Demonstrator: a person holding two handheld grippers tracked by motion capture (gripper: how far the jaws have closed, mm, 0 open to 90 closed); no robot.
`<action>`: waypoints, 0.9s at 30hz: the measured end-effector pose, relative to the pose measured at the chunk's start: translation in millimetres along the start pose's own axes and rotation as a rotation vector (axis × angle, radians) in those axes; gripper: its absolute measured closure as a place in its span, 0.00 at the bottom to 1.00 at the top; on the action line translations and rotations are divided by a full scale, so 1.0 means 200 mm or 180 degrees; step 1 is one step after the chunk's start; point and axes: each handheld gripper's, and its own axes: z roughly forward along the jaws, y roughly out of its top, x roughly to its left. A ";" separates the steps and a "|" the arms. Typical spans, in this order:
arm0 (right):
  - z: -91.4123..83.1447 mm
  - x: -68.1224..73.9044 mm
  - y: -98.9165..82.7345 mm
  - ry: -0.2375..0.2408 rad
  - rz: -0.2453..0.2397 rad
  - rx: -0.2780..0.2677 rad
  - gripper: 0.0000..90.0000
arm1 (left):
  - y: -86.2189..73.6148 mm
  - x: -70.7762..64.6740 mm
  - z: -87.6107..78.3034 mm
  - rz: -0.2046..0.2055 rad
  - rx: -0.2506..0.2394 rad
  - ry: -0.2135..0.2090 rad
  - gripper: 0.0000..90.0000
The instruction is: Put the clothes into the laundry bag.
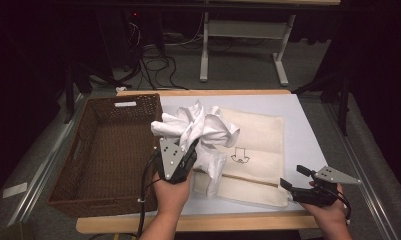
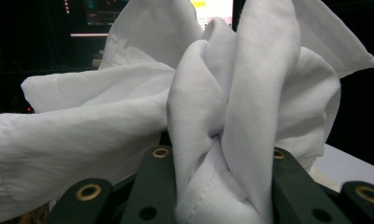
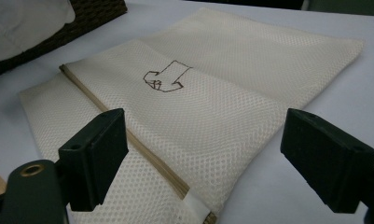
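Left gripper (image 1: 192, 146): clamped on bunched white cloth (image 1: 198, 125) beside wicker basket (image 1: 88, 165) | Right gripper (image 1: 294, 176): jaws apart, empty, near cream mesh bag (image 1: 253, 145).

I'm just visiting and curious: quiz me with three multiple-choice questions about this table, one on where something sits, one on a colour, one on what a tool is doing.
1. Where is the wicker basket?
A. on the table's left part
B. on the table's right part
C. on the floor

2. What colour is the cloth bunched in the left gripper?
A. blue
B. white
C. red

3. How do the fingers of the right gripper stand?
A. clamped on the cloth
B. clamped on the basket rim
C. apart, with nothing held

Answers: 1 A, the high view shows it left of the mesh bag. 2 B, the left gripper view shows white folds pinched. 3 C, its fingers stand apart over the bag.
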 end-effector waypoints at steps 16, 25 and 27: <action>0.07 0.05 -0.01 0.0066 -0.0152 -0.0005 0.19 | -0.21 -0.01 -0.16 0.0091 0.0232 -0.0187 0.85; 0.23 0.14 0.08 0.0153 -0.0313 0.0271 0.23 | -0.29 0.00 -0.18 0.0012 0.0224 -0.0236 0.85; 0.28 0.15 0.11 0.0198 -0.0309 0.0354 0.26 | -0.30 0.00 -0.18 0.0018 0.0223 -0.0233 0.85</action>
